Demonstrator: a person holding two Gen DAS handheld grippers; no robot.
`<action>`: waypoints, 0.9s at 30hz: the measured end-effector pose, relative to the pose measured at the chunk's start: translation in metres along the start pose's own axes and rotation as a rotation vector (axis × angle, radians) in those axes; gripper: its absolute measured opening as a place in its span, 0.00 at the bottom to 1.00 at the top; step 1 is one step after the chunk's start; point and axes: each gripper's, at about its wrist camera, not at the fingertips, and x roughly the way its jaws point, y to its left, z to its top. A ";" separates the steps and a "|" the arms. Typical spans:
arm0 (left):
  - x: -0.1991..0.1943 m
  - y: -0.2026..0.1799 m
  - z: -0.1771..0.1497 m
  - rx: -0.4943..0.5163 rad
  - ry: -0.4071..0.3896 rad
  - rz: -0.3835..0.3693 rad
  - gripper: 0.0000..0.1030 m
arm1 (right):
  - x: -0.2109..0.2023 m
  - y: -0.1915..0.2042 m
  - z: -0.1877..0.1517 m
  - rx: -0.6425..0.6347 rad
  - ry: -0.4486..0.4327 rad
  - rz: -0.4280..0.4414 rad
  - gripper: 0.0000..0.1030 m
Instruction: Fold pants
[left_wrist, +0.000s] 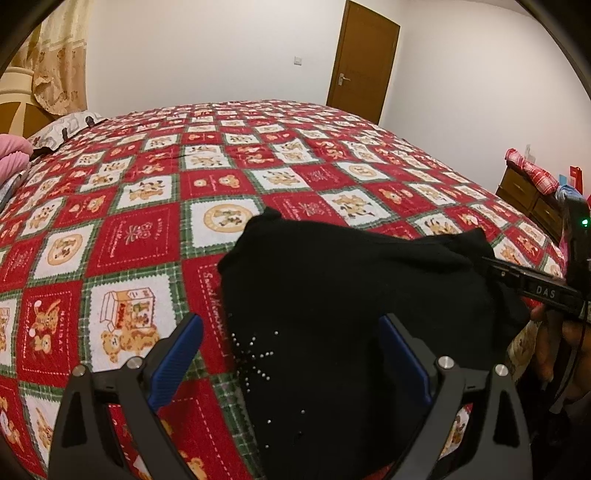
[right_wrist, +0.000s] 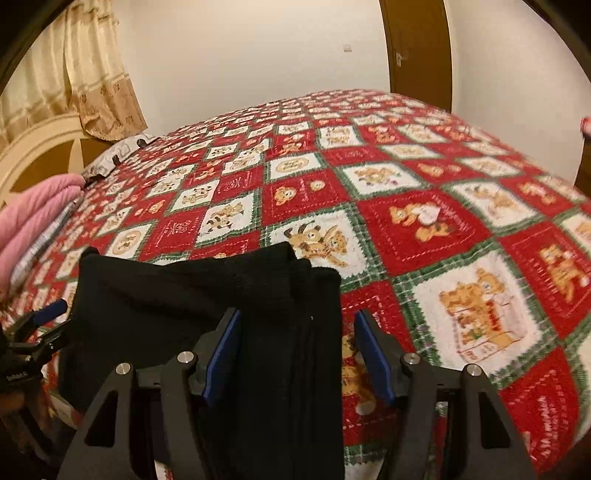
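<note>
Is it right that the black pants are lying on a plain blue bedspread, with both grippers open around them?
Not quite: the bedspread is a red, white and green teddy-bear patchwork, as the right wrist view shows. The black pants do lie on it, and the left gripper and right gripper are both open.

free: quilt beyond black pants | obstacle: pink bedding far left, possibly pillow-stack

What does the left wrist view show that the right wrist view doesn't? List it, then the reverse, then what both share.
Left wrist only: the silver studs on the pants, and a wooden dresser.

Right wrist only: the layered hems of the pants.

Both: the red bear quilt, pink bedding, curtain, and both open claws, left and right.
</note>
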 end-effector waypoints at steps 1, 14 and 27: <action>0.000 0.001 -0.001 -0.001 0.003 0.001 0.95 | -0.007 0.004 0.000 -0.017 -0.025 -0.035 0.61; 0.000 0.002 -0.013 0.000 0.022 0.001 0.96 | -0.031 0.094 0.022 -0.241 -0.188 0.051 0.63; 0.004 0.000 -0.034 0.015 0.028 0.016 1.00 | 0.069 0.107 0.034 -0.127 0.152 0.274 0.62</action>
